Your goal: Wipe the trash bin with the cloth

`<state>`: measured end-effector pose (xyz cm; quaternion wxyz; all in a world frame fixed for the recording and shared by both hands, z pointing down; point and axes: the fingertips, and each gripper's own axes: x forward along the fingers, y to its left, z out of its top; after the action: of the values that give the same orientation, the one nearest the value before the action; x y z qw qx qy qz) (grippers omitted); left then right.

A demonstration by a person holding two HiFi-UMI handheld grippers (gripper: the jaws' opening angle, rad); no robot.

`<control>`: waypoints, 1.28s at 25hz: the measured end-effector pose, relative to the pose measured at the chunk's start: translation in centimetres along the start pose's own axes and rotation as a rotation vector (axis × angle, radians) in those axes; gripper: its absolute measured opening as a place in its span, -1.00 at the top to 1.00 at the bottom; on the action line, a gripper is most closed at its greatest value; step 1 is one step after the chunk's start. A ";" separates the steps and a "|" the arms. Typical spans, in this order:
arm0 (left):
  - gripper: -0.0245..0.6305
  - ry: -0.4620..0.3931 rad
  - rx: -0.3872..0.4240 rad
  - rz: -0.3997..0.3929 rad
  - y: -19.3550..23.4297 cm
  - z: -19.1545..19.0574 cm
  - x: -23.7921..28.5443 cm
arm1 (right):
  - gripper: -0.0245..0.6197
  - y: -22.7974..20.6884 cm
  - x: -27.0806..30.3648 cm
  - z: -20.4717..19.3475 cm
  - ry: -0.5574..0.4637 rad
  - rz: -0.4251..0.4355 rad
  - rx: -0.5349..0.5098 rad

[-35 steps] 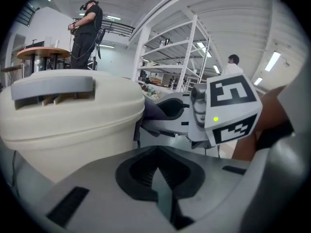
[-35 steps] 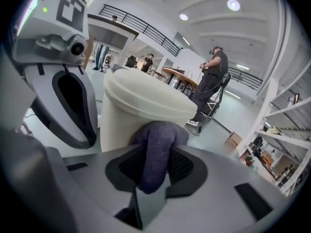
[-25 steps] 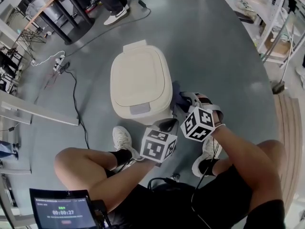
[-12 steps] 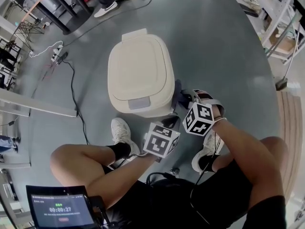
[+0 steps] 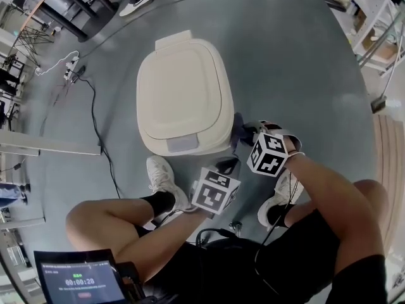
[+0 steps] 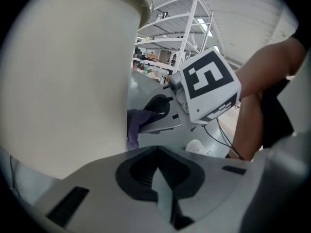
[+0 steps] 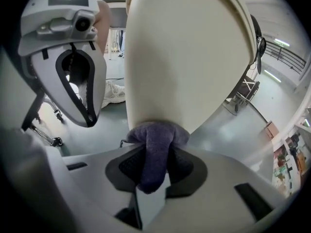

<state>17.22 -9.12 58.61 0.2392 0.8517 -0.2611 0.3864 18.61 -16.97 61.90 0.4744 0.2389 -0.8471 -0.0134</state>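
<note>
Head view: a cream bin [image 5: 183, 94], lid down, stands on a glossy grey floor [image 5: 297, 62]. A black cable [image 5: 95, 128] trails at its left and shelving [image 5: 373, 18] lines the room's right edge. The right gripper [image 5: 245, 135] holds a purple cloth [image 5: 238, 125] against the bin's side, with the left gripper [image 5: 224, 166] just beside it.

Left gripper view: its jaws meet with nothing between them, close to the bin's wall [image 6: 63, 81]. White racks [image 6: 180, 38] stand behind.

Right gripper view: the jaws are clamped on the cloth [image 7: 154, 149], which touches the bin [image 7: 184, 57].
</note>
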 end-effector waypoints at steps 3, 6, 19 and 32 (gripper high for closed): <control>0.93 0.011 0.016 -0.001 -0.2 -0.2 0.2 | 0.64 0.3 0.4 -0.3 0.009 0.016 0.010; 0.93 0.011 0.007 -0.004 -0.8 -0.4 0.8 | 0.64 0.8 0.4 -1.3 0.035 0.038 0.007; 0.93 -0.010 0.020 -0.024 -2.1 1.1 0.7 | 0.64 -2.9 -3.8 -0.5 -0.077 -0.087 0.065; 0.93 -0.183 0.068 -0.030 -5.9 8.2 -4.4 | 0.64 -10.1 -13.2 8.1 -0.335 -0.313 -0.014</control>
<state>22.85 -8.53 49.17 0.1910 0.8949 -0.2556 0.3120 21.76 -22.09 44.44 0.3209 0.3587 -0.8665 -0.1323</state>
